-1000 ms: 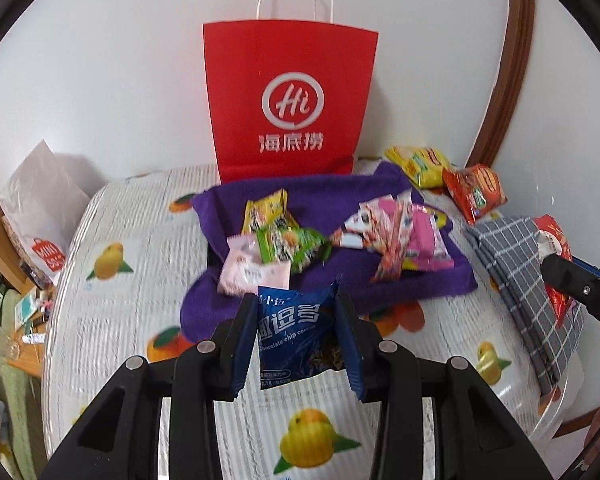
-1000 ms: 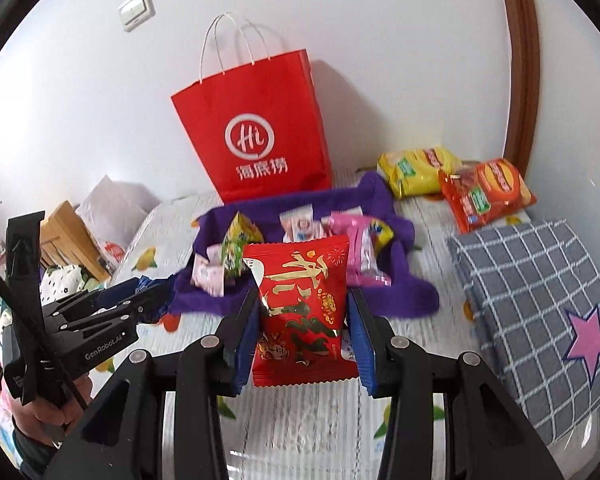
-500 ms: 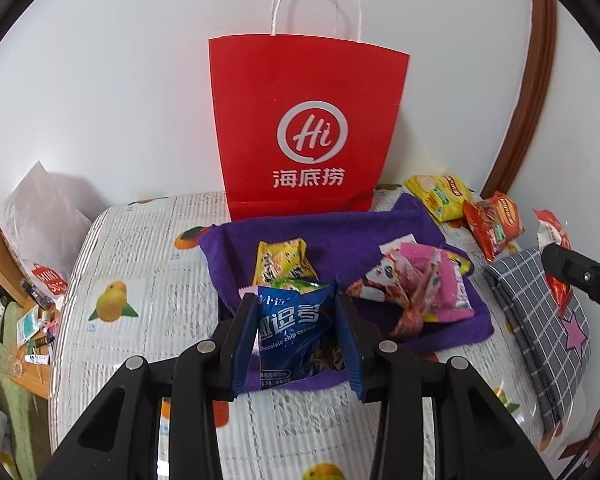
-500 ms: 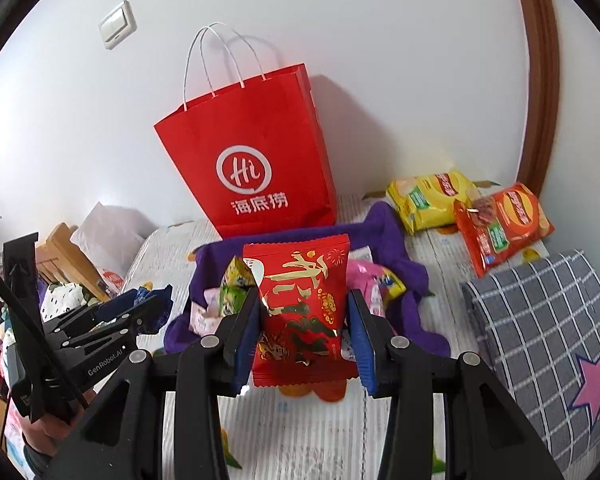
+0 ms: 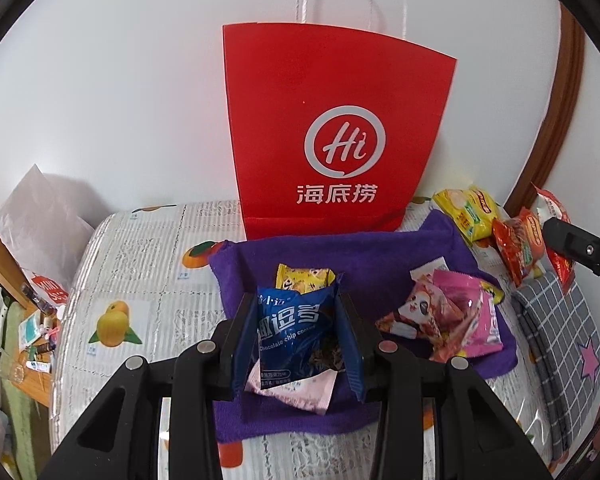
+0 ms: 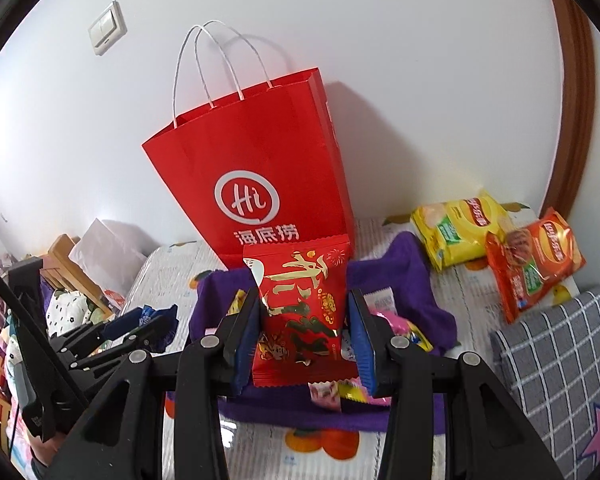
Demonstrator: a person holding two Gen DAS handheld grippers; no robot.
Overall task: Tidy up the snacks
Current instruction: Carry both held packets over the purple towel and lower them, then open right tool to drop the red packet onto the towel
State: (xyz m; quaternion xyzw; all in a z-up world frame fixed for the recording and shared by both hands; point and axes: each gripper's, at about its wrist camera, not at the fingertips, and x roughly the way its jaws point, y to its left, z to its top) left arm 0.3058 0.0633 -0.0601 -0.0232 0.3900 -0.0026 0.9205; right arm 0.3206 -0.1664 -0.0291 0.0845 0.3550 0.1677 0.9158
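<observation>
My left gripper is shut on a blue chocolate chip cookie packet, held above the purple towel. My right gripper is shut on a red snack packet with gold characters, also above the purple towel. A red paper bag with white handles stands upright against the wall behind the towel; it also shows in the right wrist view. Several loose snack packets lie on the towel, among them a yellow one and pink ones.
A yellow chip bag and an orange chip bag lie at the back right by the wall. A grey checked cushion sits at the right. The table's left edge drops to clutter and a wooden piece.
Both grippers have risen and moved forward toward the red bag, each keeping its packet. The bag now looms larger in both views.
</observation>
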